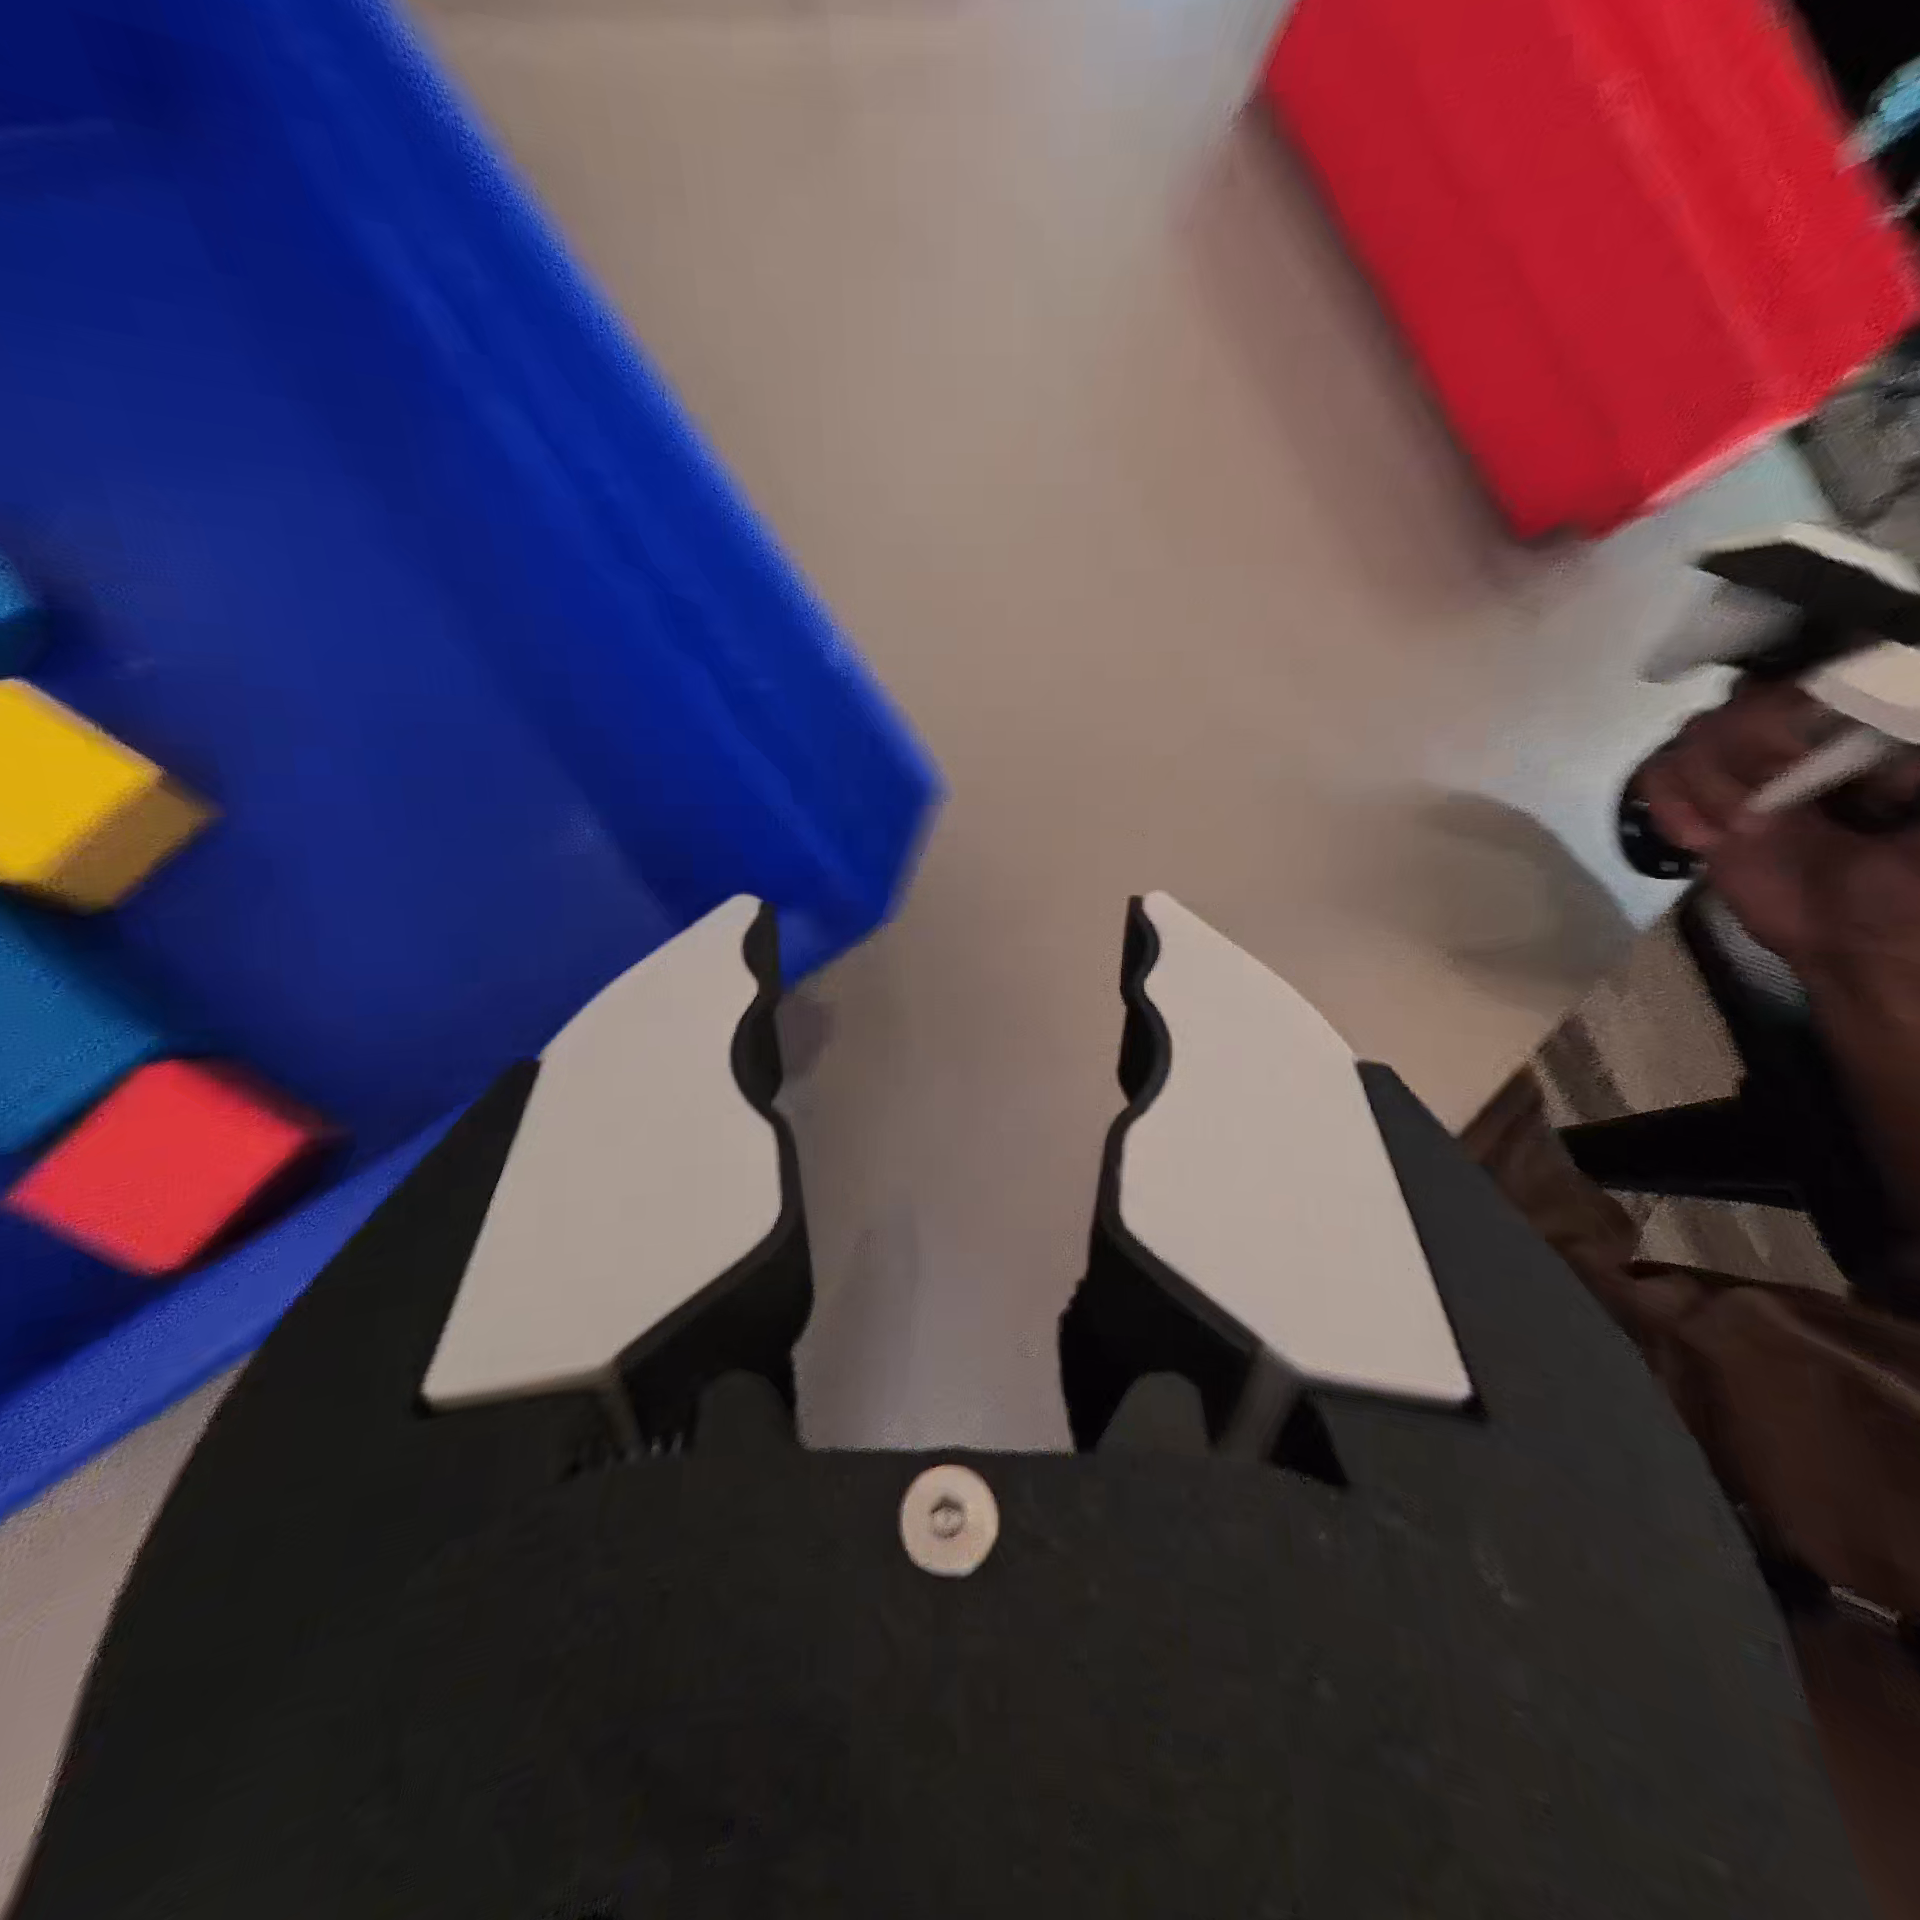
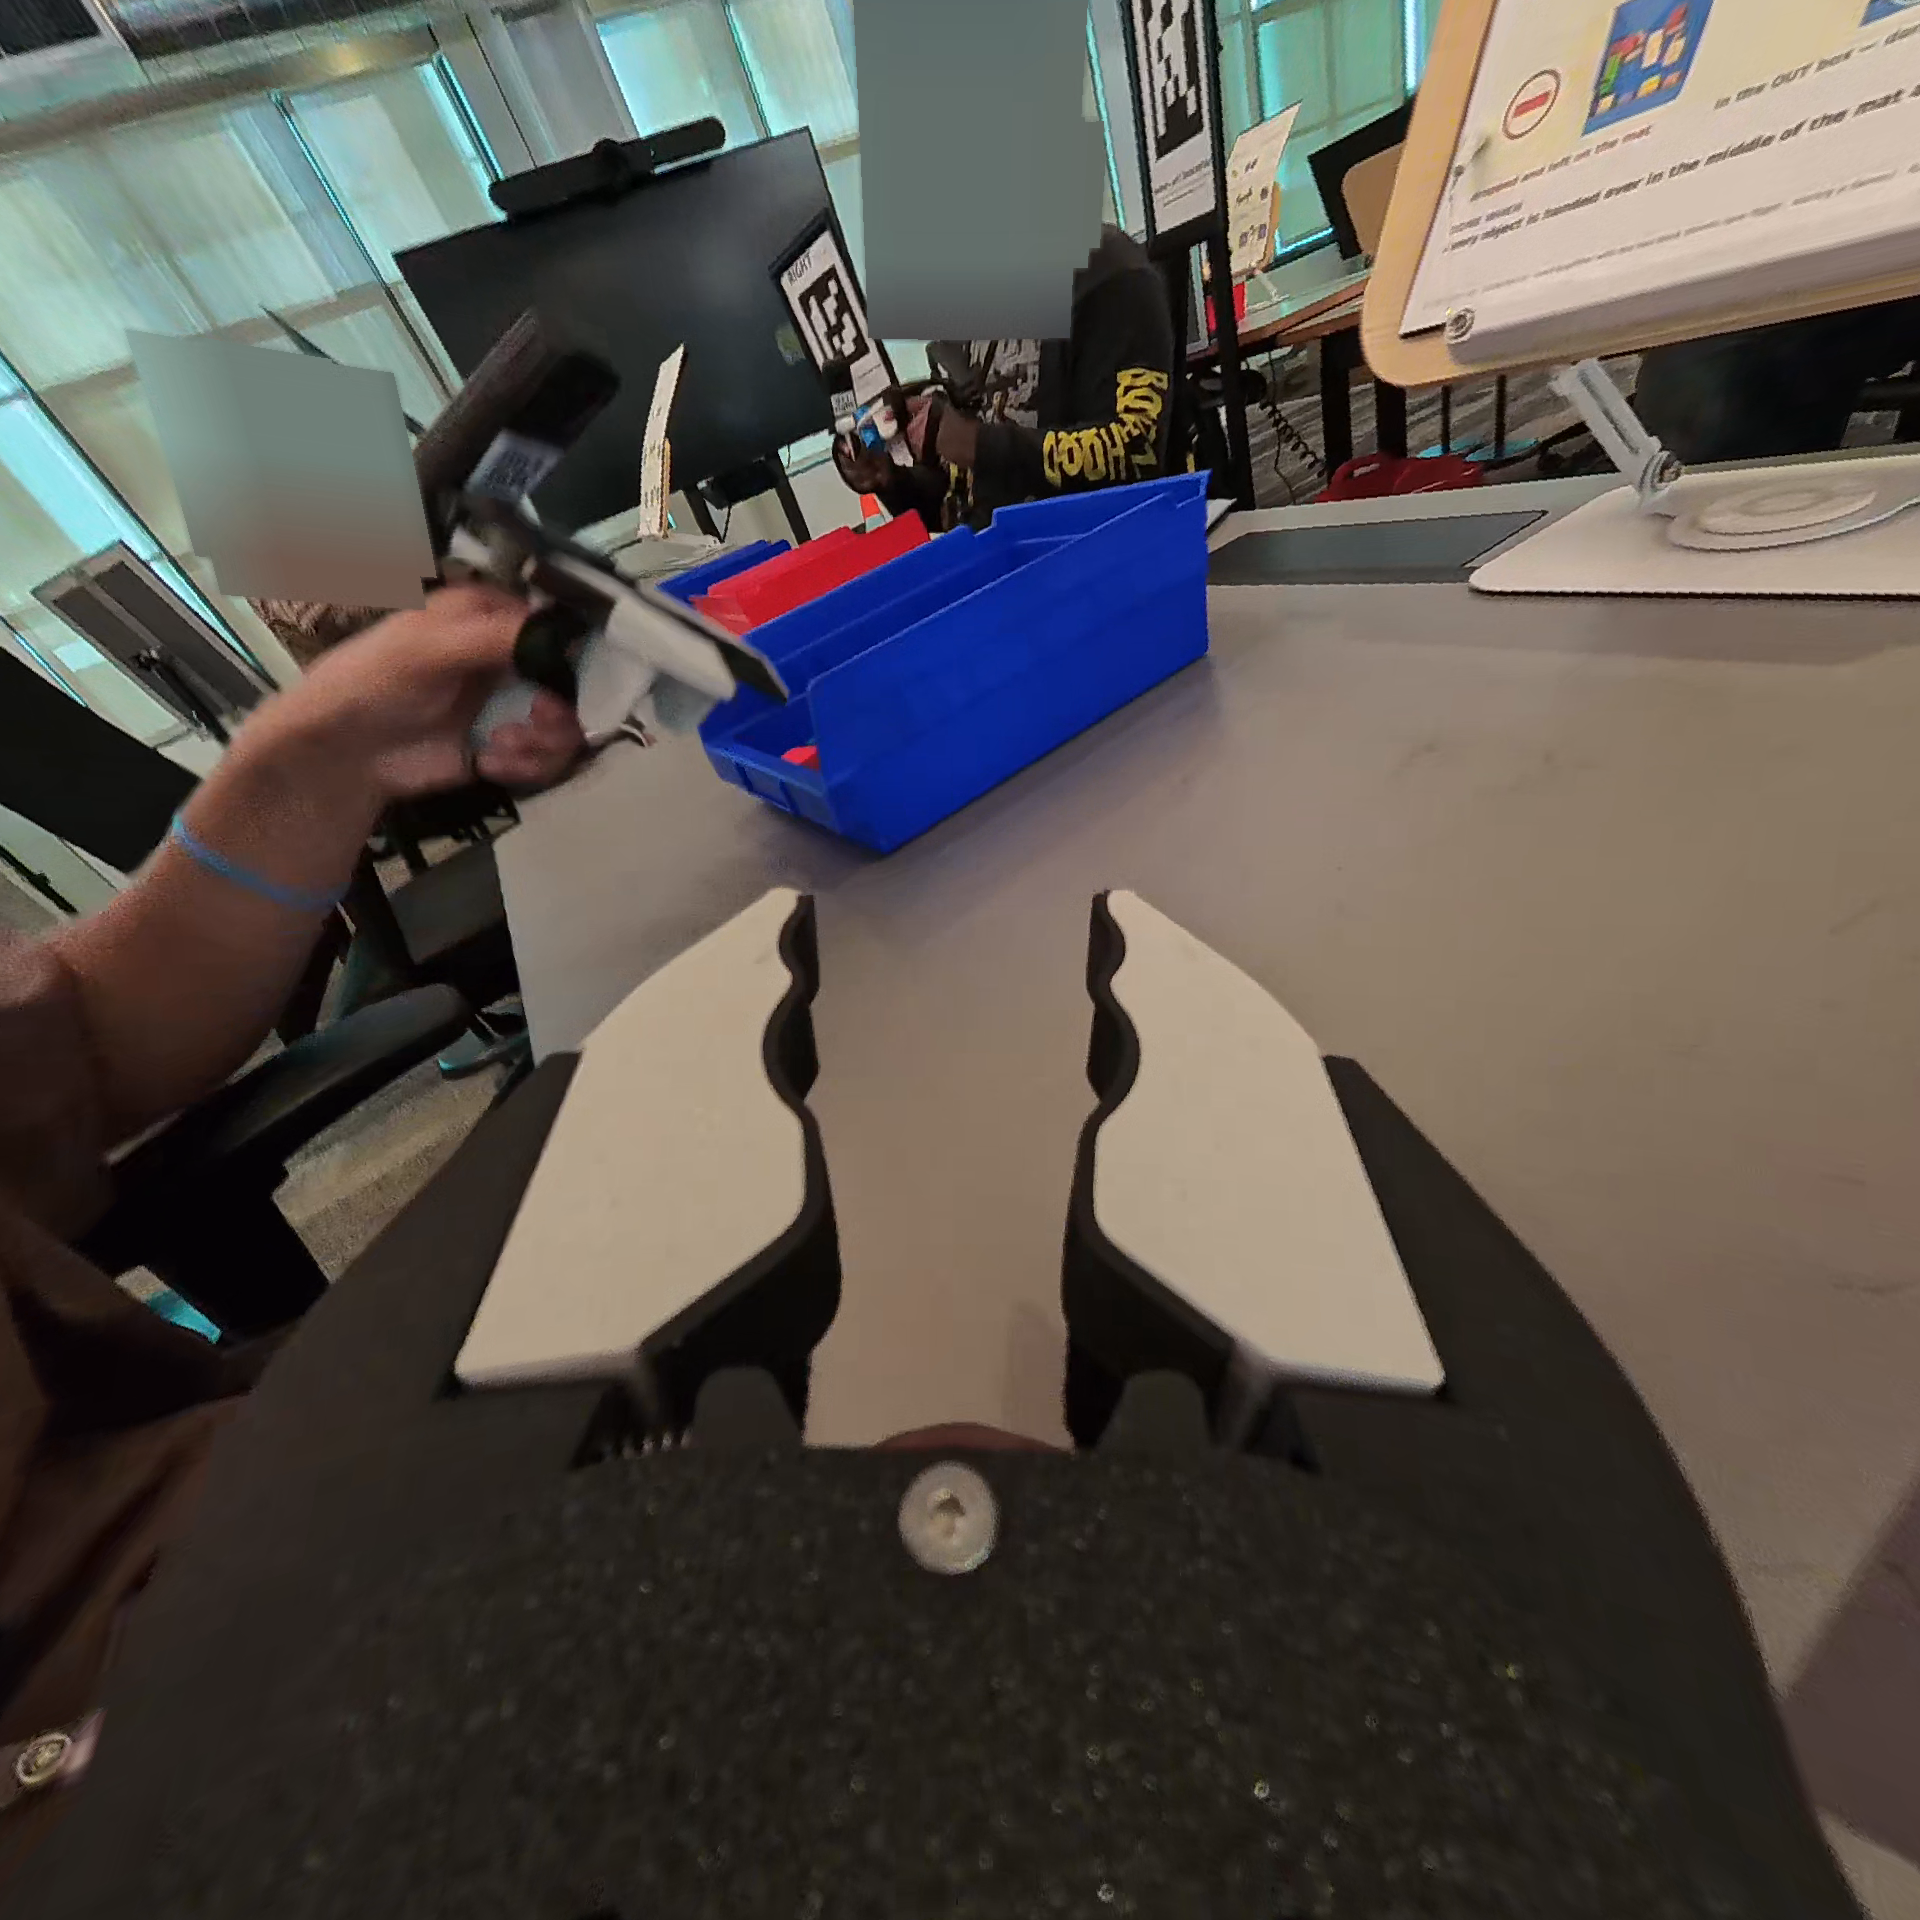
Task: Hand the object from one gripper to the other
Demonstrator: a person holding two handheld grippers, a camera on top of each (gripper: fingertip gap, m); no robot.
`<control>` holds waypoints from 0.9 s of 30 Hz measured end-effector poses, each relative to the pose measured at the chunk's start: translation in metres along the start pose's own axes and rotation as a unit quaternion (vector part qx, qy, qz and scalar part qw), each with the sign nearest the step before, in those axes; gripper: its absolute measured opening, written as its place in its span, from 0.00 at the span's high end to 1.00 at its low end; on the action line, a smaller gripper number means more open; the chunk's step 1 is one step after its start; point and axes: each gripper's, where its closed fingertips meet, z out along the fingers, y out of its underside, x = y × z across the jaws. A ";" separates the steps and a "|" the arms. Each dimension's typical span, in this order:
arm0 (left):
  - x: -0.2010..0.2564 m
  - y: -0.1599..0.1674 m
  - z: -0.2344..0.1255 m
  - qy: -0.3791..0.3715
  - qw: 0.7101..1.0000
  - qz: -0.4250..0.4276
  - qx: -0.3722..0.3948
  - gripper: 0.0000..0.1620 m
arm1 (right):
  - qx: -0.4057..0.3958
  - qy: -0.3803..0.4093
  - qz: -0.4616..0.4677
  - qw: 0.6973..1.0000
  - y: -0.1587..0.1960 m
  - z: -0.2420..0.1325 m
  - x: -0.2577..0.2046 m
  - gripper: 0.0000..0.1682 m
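In the left wrist view my left gripper (image 1: 945,914) is open and empty, just above the grey table by the near corner of a blue bin (image 1: 416,520). The bin holds a yellow block (image 1: 73,790), a red block (image 1: 166,1164) and blue blocks (image 1: 62,1029). This view is blurred. My right gripper (image 2: 951,904) is open and empty, low over the table, pointing at the blue bin (image 2: 987,665). In the right wrist view the left gripper (image 2: 727,665) is held by a hand over the bin's left end. The right gripper (image 1: 1787,623) shows blurred at the right edge of the left wrist view.
A red bin (image 1: 1590,260) stands beyond the blue one, also in the right wrist view (image 2: 831,561). A stand with an instruction board (image 2: 1662,156) and white base (image 2: 1714,530) is at the far right. A person (image 2: 1091,416) sits across. The table edge (image 2: 509,935) is at the left.
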 end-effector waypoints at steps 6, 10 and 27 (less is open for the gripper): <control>-0.111 -0.054 0.003 -0.128 0.967 0.152 -0.158 0.62 | -0.041 -0.010 -0.050 0.998 0.014 0.010 -0.009 0.71; -0.156 -0.064 0.019 -0.118 0.922 0.254 -0.266 0.63 | -0.055 -0.021 -0.051 0.997 0.023 0.014 -0.013 0.71; -0.225 -0.028 0.053 -0.101 0.793 0.388 -0.458 0.79 | -0.077 -0.021 -0.034 0.996 0.033 0.015 -0.003 0.71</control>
